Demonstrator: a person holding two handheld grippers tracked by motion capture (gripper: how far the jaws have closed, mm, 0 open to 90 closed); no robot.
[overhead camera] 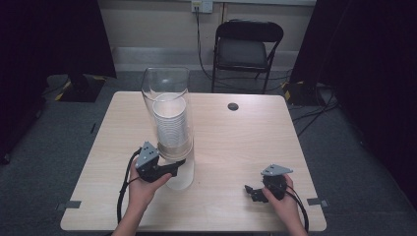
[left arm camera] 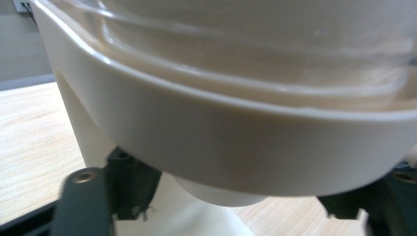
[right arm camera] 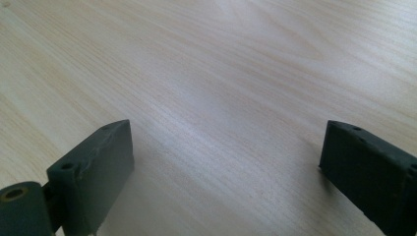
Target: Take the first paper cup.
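On the pale wooden tabletop [overhead camera: 231, 142], the left tool [overhead camera: 173, 168] reaches toward the white base [overhead camera: 180, 178] of a tall clear plastic cup dispenser [overhead camera: 167, 105] holding a stack of white paper cups [overhead camera: 170, 120]. In the left gripper view its black jaws sit on either side of the dispenser's cream lower rim [left arm camera: 236, 147]; whether they press on it cannot be told. Well apart to the right, near the front edge, the right tool [overhead camera: 252, 191] lies low over bare wood, its jaws spread wide with nothing between them.
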